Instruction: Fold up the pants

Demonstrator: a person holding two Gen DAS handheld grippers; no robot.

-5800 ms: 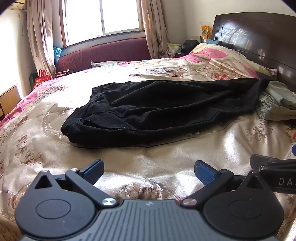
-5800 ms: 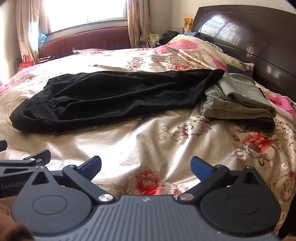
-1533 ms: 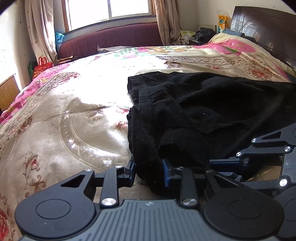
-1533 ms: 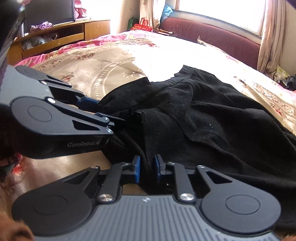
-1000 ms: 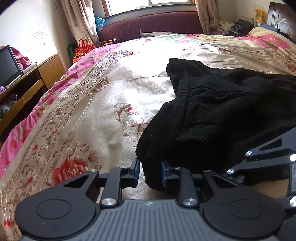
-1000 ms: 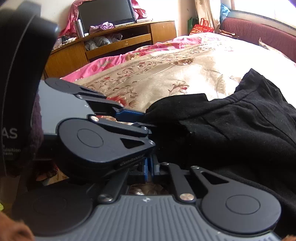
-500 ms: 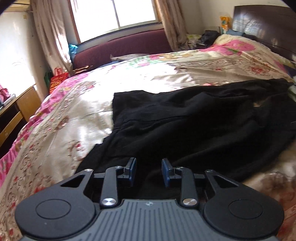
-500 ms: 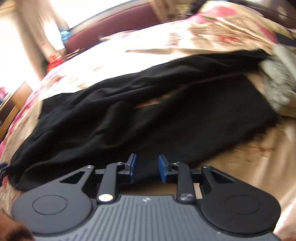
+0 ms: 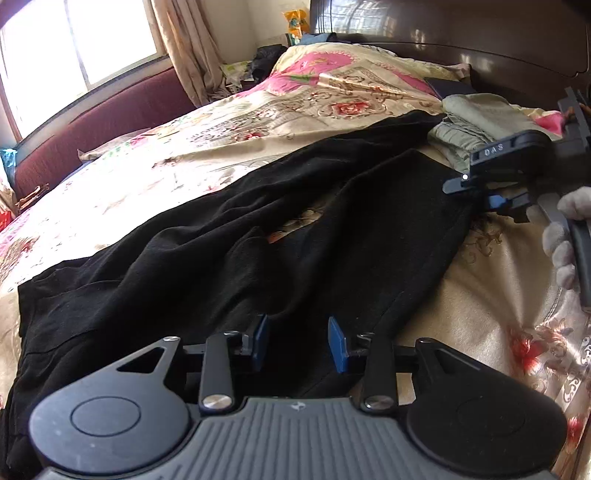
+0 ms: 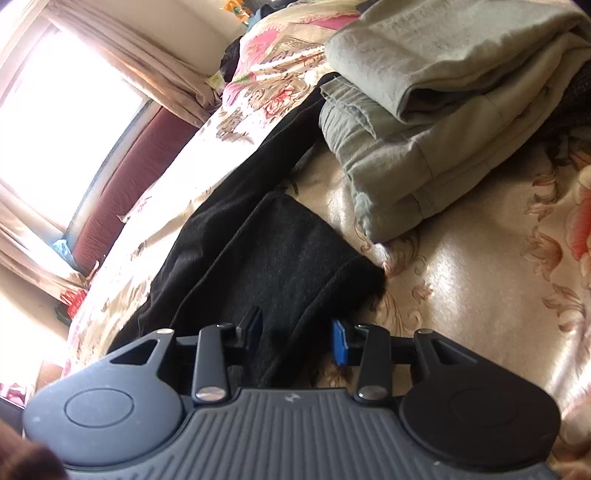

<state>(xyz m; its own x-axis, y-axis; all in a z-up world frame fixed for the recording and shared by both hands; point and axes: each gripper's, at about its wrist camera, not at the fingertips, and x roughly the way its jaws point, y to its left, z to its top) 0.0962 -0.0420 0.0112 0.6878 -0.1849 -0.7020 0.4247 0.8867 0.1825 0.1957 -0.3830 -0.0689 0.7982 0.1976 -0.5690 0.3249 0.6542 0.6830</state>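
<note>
Your black pants [image 9: 258, 236] lie spread lengthwise across the floral bedspread [image 9: 491, 295], waist toward the foot of the bed, legs reaching toward the dark headboard [image 9: 461, 33]. Your left gripper [image 9: 297, 345] hovers over the near edge of the pants, its jaws opening, pads clear of the cloth. Your right gripper [image 10: 297, 338] sits at the leg cuff, jaws also opening, black fabric between them but not pinched. A folded grey-green garment pile [image 10: 436, 122] rests just beside the cuff end.
</note>
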